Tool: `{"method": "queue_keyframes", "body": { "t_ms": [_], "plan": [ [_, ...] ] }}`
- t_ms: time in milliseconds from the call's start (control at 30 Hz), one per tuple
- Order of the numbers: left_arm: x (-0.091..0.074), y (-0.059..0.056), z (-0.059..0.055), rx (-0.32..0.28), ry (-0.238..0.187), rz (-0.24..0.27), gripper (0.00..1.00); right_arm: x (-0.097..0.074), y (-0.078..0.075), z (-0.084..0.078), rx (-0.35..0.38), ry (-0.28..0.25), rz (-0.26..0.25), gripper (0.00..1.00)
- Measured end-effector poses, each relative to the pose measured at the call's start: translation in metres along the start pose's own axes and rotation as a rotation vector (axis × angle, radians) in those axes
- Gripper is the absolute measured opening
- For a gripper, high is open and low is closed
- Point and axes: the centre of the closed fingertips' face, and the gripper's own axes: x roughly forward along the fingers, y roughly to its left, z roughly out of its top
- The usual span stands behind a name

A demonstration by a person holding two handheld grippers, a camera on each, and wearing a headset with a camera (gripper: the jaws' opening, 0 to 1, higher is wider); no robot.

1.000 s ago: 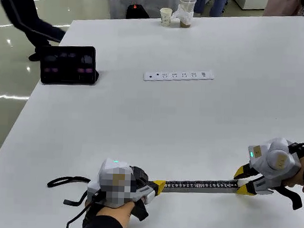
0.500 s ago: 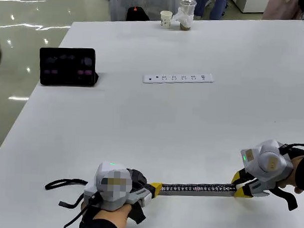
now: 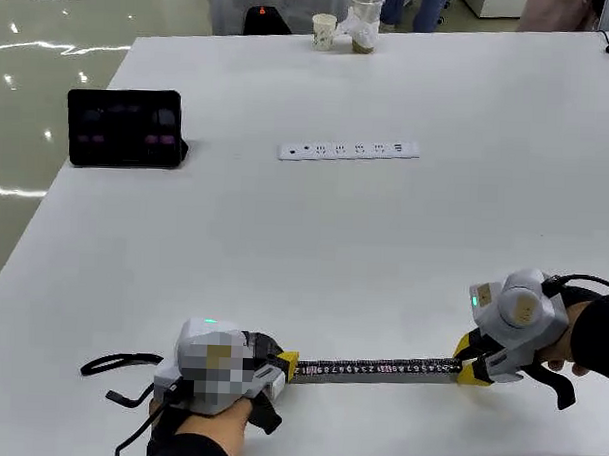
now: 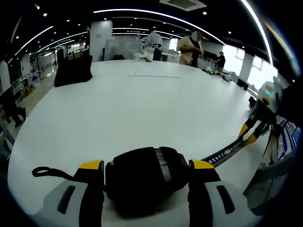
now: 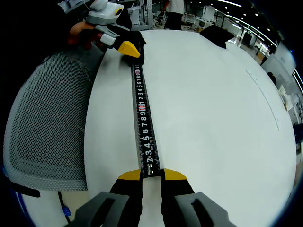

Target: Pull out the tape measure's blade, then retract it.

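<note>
Left hand-held gripper (image 3: 285,367) clamps tape measure case (image 4: 144,177); right hand-held gripper (image 5: 152,176) pinches blade (image 3: 375,368) end. Power strip (image 3: 348,149), tablet (image 3: 125,128) well apart.

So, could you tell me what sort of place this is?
Probably an open-plan office or lab: a large white table, a power strip on it, and ceiling strip lights over people standing beyond.

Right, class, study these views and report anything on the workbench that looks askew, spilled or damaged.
Nothing stands out. The blade runs straight and flat between the case in the left gripper and the right gripper pinching its tip. The power strip lies flat; the tablet and cups stand upright.
</note>
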Motion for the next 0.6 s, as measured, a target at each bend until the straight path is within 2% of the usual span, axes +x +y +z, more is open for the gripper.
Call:
{"method": "queue_keyframes", "body": {
  "t_ms": [67, 100, 433, 467, 500, 533, 567, 600],
  "plan": [
    [0.0, -0.003, 0.001, 0.018, 0.001, -0.009, 0.65, 0.0, 0.0, 0.0, 0.011, -0.011, -0.002, 0.11],
    [0.002, -0.001, 0.001, 0.031, 0.005, 0.006, 0.65, 0.0, 0.0, 0.0, 0.02, -0.017, -0.003, 0.11],
    [-0.002, -0.003, -0.003, 0.039, 0.031, 0.013, 0.64, 0.0, 0.0, 0.001, 0.034, 0.002, -0.022, 0.11],
    [-0.002, 0.0, -0.003, 0.04, 0.034, 0.015, 0.64, 0.0, 0.0, 0.001, 0.039, 0.001, -0.022, 0.11],
    [-0.004, 0.011, -0.007, 0.052, 0.063, 0.069, 0.64, 0.0, 0.0, 0.001, 0.042, -0.002, -0.022, 0.11],
    [-0.004, 0.014, -0.008, 0.055, 0.069, 0.083, 0.64, 0.0, 0.0, 0.001, 0.043, -0.004, -0.022, 0.11],
    [0.0, 0.01, -0.006, 0.063, 0.06, 0.064, 0.63, -0.001, 0.0, 0.002, 0.043, -0.015, -0.021, 0.11],
    [-0.005, 0.001, 0.012, 0.082, -0.029, 0.036, 0.63, 0.001, 0.001, 0.006, 0.076, -0.027, -0.024, 0.11]
  ]
}}
